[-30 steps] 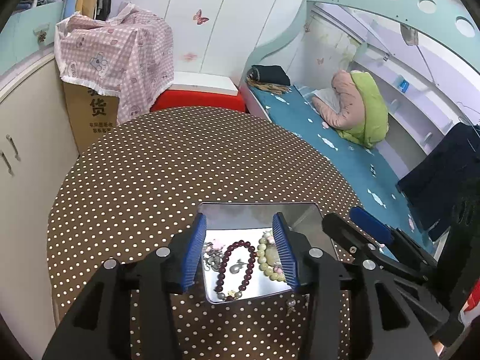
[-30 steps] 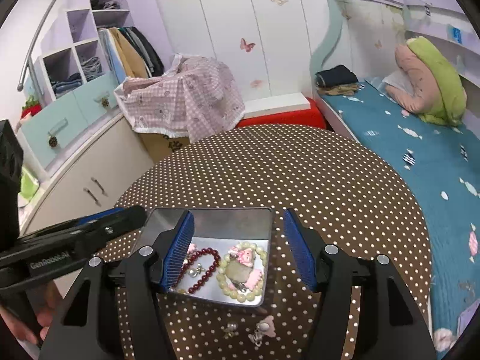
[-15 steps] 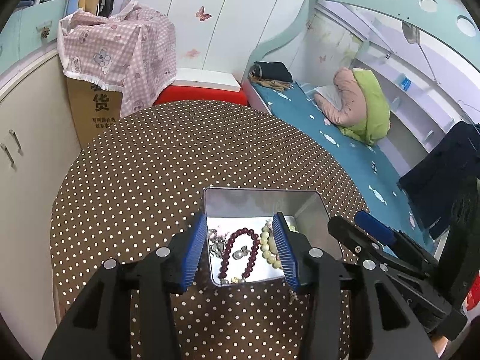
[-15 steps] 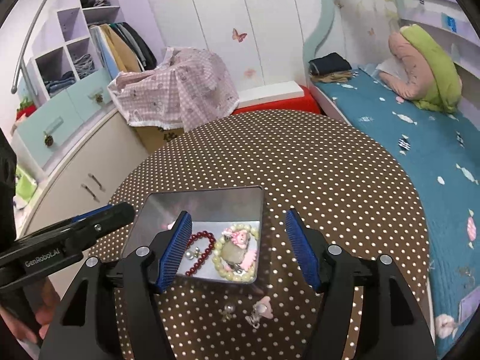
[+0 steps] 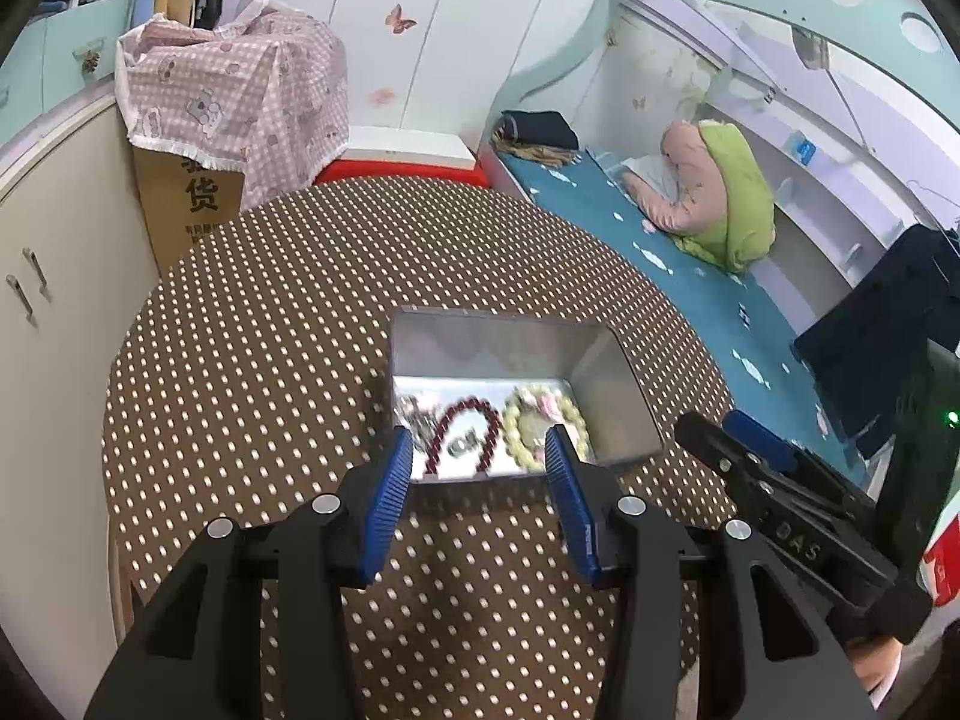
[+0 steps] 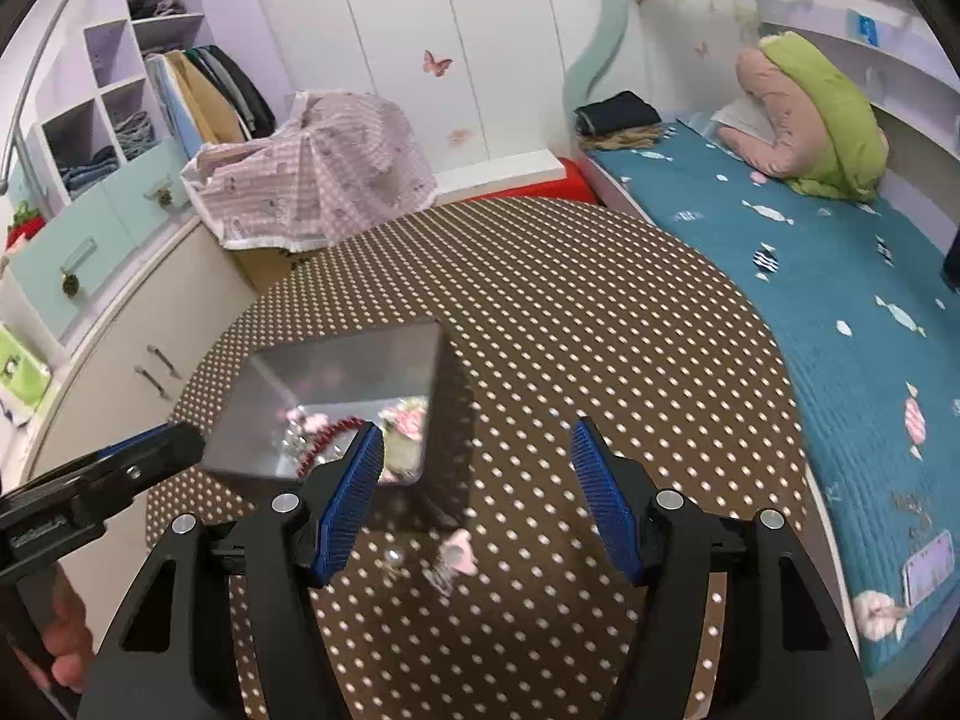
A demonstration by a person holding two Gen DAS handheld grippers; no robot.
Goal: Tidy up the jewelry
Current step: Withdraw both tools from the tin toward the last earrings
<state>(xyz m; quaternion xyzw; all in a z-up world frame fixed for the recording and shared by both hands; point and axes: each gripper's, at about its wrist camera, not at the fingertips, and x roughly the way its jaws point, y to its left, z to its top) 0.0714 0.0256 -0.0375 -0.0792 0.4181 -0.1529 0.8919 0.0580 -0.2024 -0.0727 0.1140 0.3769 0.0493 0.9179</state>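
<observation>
While poised above the polka-dot table (image 5: pixel 252 312), left gripper (image 5: pixel 480 468) and right gripper (image 6: pixel 474 468) spread empty; bracelets (image 5: pixel 465 432) gathered in metal tin (image 5: pixel 510 354), pink charm (image 6: pixel 457 549) outside, presumably next.

Trinkets (image 6: pixel 447 558) on table blurred, type unclear; tin (image 6: pixel 336 402) contents partly hidden.

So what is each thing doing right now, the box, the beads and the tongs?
Metal box: open, no lid on, on the table.
Dark red beads: inside the box.
Pale beads: inside the box.
Small charms: out on the tablecloth.
Left tongs: open, empty.
Right tongs: open, empty.
</observation>
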